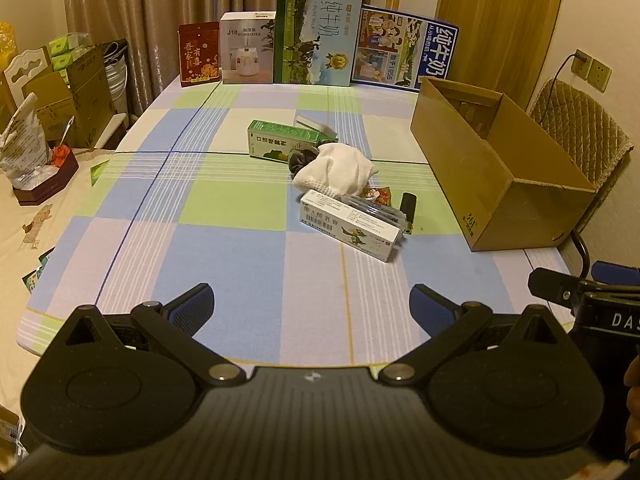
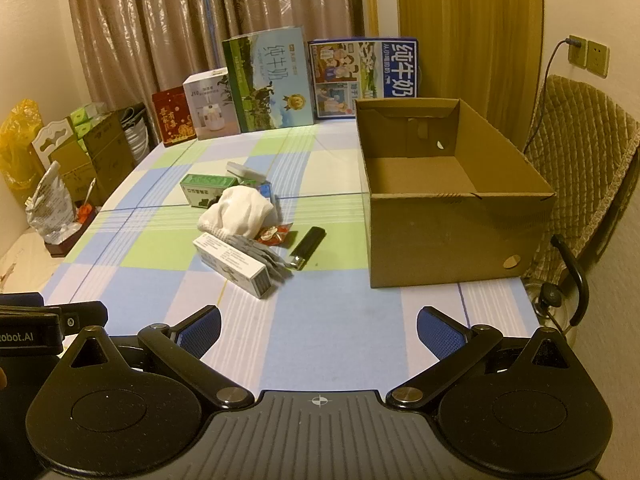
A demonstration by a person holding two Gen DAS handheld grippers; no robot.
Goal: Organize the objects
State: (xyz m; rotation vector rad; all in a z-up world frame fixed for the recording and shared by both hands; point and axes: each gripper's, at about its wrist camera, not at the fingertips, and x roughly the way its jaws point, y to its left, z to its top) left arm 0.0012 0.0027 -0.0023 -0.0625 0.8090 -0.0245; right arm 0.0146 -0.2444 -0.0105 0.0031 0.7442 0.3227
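A small room in warm yellow light, with a big worktop in the middle.

The worktop wears a checked cloth of blue, green and white squares. Behind it hang long brown curtains that shine a little. To their right is a wooden door, and next to it a pale wall with two sockets; a wire is plugged into one. A chair with a brown quilted cover stands by the worktop's right side. On the left, brown cardboard boxes are piled by the wall, with a yellow plastic bag near them.
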